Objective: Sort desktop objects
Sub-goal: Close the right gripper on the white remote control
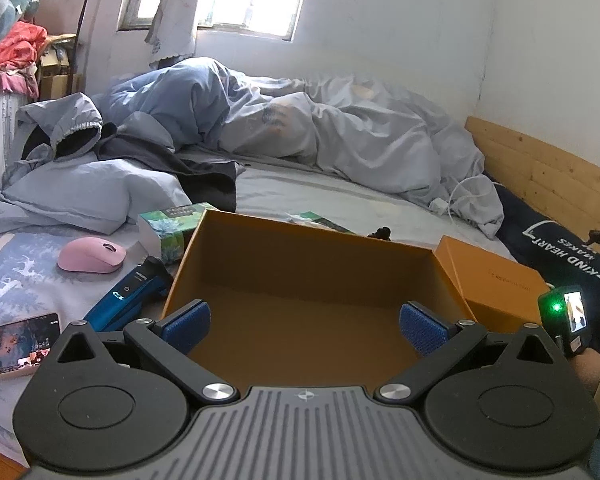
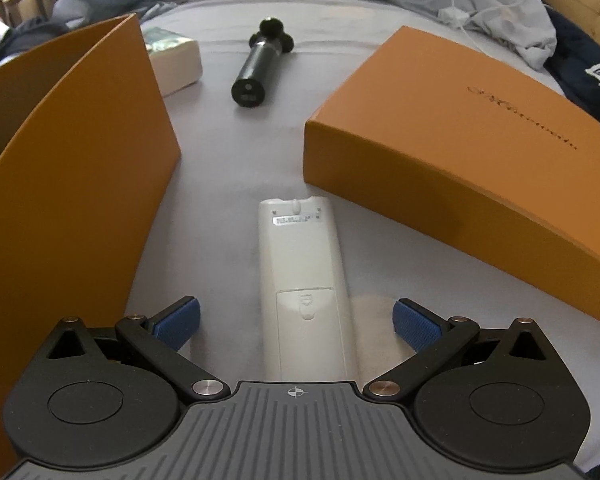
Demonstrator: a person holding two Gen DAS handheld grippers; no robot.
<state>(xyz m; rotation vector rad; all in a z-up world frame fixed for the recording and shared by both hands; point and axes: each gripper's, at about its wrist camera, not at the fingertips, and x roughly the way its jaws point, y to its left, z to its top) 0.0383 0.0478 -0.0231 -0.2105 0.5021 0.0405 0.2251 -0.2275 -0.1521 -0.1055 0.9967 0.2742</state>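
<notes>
Right wrist view: my right gripper point(image 2: 296, 322) hangs low with its jaws spread wide, bracketing the near end of the white remote point(image 2: 302, 280), which lies face down on the sheet between the orange box point(image 2: 80, 168) on the left and its lid point(image 2: 460, 152) on the right. The risk I see is the smooth casing slipping if I close too near its end, or the right jaw snagging the lid. Farther off lies a black cylindrical device point(image 2: 260, 68). My left gripper point(image 1: 304, 330), jaws also apart and holding nothing, hovers over the box, which looks empty; the pink mouse point(image 1: 92, 255) and blue shaver point(image 1: 126, 296) wait to its left.
</notes>
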